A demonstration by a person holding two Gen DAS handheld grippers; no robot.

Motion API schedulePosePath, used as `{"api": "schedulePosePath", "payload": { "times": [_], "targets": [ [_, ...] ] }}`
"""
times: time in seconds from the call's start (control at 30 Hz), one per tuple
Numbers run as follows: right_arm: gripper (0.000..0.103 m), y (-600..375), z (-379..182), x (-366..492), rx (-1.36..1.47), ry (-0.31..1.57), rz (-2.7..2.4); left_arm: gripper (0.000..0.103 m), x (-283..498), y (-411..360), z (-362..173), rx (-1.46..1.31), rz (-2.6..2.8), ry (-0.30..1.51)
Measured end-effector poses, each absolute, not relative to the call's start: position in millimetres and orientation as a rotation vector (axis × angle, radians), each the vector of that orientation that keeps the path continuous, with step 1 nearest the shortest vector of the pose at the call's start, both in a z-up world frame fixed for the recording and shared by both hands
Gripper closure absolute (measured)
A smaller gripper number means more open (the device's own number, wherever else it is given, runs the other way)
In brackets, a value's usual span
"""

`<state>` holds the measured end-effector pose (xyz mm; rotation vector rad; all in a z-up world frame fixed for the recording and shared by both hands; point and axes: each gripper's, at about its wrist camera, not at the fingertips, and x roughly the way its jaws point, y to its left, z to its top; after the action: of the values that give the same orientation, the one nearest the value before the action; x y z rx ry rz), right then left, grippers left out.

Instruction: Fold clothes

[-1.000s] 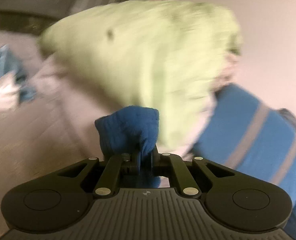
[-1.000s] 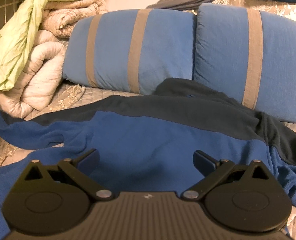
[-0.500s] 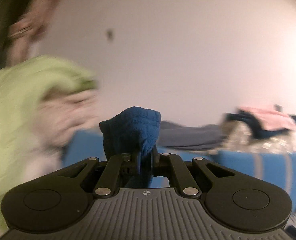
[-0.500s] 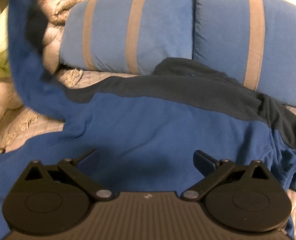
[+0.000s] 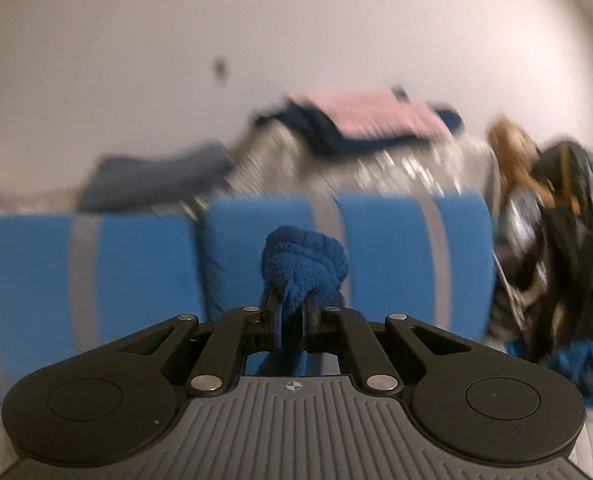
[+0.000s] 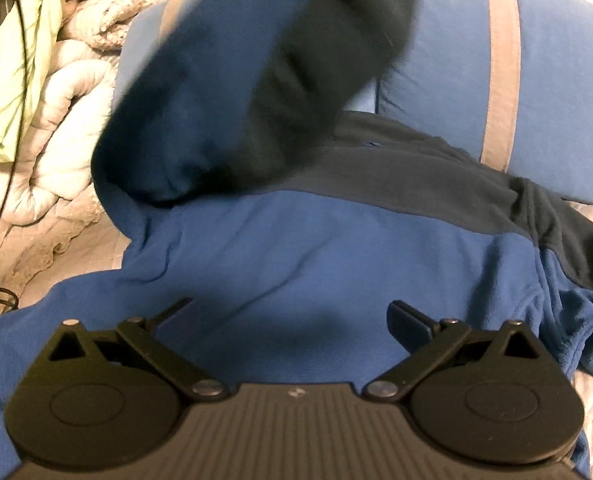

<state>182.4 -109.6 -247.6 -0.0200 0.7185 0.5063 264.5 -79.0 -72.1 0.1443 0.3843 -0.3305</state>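
One sleeve (image 6: 256,72) lifted over fleece (image 6: 316,248), bunched between clamped left gripper (image 5: 290,320) fingers; right gripper (image 6: 292,320) spread wide, empty, fleece just ahead. Mid-fold; body unfolded.

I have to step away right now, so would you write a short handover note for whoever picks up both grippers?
Left gripper: shut on a bunched end of the blue fleece, held up in the air facing the striped pillows.
Right gripper: open, holding nothing, low over the fleece body.
The fleece lies spread on the bed, its dark collar end toward the pillows; the lifted sleeve is blurred, crossing above the body.
Done: no finished fold shows.
Left: probably lay that sleeve across the body, then fold the other side and the length.
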Motion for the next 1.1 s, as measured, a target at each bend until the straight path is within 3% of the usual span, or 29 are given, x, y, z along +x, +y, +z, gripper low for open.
{"api": "schedulePosePath", "payload": {
  "times": [0.03,0.07,0.1,0.17,0.27,0.63,1.1],
  "targets": [
    [0.0,-109,-248,183,-0.022,0.72,0.505,0.089,267,-88,-82,0.182,-0.365,0.433],
    [0.0,-109,-248,183,-0.025,0.722,0.504,0.077,268,-97,-91,0.228,-0.406,0.486],
    [0.0,-108,-248,183,-0.027,0.723,0.503,0.056,269,-106,-100,0.274,-0.447,0.539],
    [0.0,-108,-248,183,-0.033,0.726,0.501,0.037,263,-111,-109,0.315,-0.515,0.575],
    [0.0,-107,-248,183,-0.037,0.727,0.5,0.027,251,-103,-112,0.304,-0.515,0.546],
    [0.0,-103,-252,185,-0.085,0.737,0.456,0.027,227,-37,-110,0.139,-0.251,0.499],
    [0.0,-106,-256,186,-0.131,0.751,0.396,0.027,199,-5,-152,0.195,0.043,0.569]
  ]
}}
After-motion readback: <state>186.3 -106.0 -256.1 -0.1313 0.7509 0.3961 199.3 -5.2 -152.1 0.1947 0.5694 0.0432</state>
